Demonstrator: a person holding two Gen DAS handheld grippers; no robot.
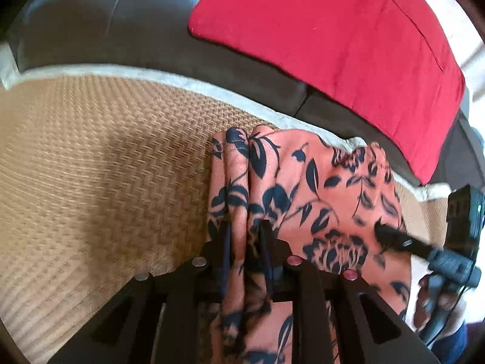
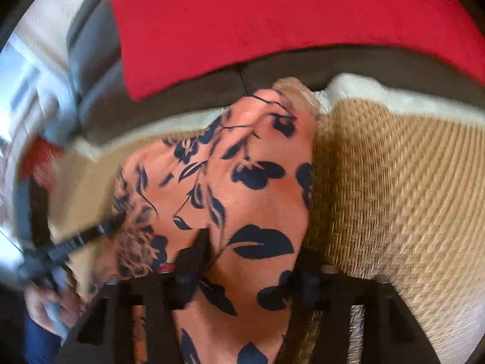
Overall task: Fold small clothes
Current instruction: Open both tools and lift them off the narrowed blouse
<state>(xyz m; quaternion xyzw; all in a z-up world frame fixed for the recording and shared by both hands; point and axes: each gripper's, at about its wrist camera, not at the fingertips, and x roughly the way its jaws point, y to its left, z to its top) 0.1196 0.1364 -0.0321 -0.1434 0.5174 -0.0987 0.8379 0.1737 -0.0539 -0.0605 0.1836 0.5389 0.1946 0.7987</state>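
Between closed left hand-held gripper (image 1: 245, 227) fingers, pinched floral garment (image 1: 303, 182); same cloth under wide-open right hand-held gripper (image 2: 254, 248).

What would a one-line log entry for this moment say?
step: fold floral cloth | left gripper: jaws pinching a bunched fold | right gripper: jaws open, cloth between | surface: woven mat

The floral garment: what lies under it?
The floral garment lies on a woven tan mat edged in white. The mat beneath the cloth is covered, so anything there is hidden.
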